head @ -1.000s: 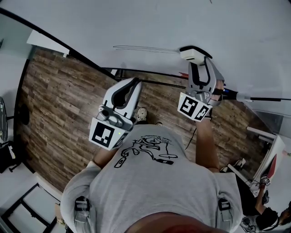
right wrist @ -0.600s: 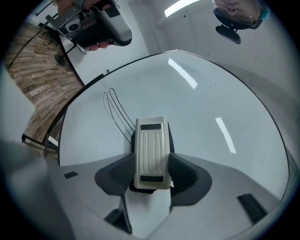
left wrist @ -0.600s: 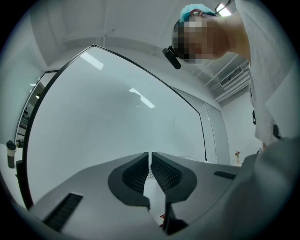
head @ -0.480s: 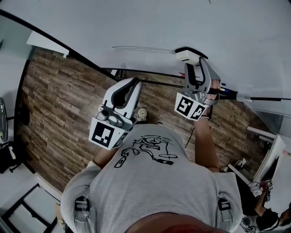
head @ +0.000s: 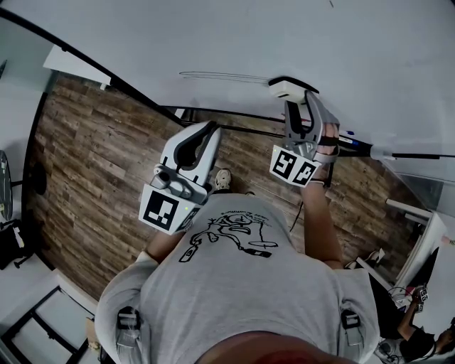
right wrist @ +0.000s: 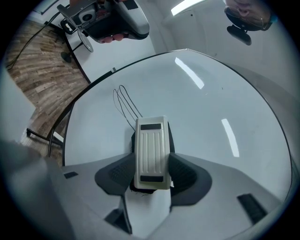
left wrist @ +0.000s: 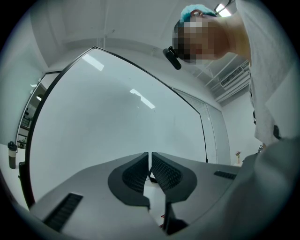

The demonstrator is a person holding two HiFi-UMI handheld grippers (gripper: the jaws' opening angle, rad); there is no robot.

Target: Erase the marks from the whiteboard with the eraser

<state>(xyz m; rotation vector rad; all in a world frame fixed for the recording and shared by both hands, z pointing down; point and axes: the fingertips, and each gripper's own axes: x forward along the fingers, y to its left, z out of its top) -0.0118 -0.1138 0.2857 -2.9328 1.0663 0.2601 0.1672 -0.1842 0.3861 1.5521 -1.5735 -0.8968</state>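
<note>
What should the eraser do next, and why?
Probably slide the eraser forward across the whiteboard, over the thin black lines. The right gripper has its jaws shut on the eraser. The lines begin just past the eraser's front edge and are not yet wiped.

Cool, even indoor light is filling all three views.
A ceiling light [right wrist: 187,5] is burning white at the top of the right gripper view, and streaks of glare are lying on the whiteboard [right wrist: 211,108] right of centre; fainter streaks are showing mid-frame in the left gripper view. Both gripper views are bending into black corners, and the head view is bowing straight edges.
</note>
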